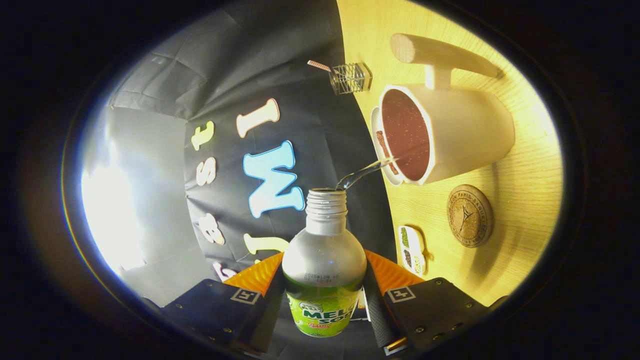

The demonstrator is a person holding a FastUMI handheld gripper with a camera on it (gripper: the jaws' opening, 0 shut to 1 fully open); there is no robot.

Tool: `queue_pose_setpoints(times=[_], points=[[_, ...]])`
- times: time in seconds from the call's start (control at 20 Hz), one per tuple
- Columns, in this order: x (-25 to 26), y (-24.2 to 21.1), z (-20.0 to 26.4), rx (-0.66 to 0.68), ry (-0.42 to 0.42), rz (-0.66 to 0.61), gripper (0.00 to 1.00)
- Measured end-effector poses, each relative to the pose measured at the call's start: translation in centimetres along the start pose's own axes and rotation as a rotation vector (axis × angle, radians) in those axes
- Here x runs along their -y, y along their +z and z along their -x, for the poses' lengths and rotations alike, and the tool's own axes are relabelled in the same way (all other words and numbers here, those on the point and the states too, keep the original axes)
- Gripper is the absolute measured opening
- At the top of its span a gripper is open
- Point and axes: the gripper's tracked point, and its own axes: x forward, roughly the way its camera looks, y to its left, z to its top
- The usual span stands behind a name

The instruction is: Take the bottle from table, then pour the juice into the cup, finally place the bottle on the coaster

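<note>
My gripper [324, 290] is shut on a clear bottle [324, 260] with a green label and no cap, held between both fingers. The whole view is rolled sideways, so the bottle is tipped toward the cup. A thin stream of liquid [362, 174] runs from the bottle's mouth into a white cup [465, 135] with a long straight handle; the cup's inside looks dark red and speckled. The cup stands on the light wooden table [525, 190]. A round cork coaster [470, 216] lies on the table close beside the cup, bare on top.
A small wire holder with a stick in it [351, 77] stands at the table's far edge beyond the cup. A small white dish with green and dark bits [412, 248] lies near the coaster. The booth's black cloth wall hangs behind.
</note>
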Motion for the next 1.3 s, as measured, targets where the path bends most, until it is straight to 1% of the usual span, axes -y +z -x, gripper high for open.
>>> queue_pose_setpoints(times=[0.35, 0.7, 1.3], points=[[0.0, 0.8, -0.1, 0.029, 0.002, -0.035, 0.76], [-0.3, 1.8, -0.2, 0.052, 0.022, -0.067, 0.76], [-0.5, 1.7, -0.1, 0.061, 0.039, -0.122, 0.76]])
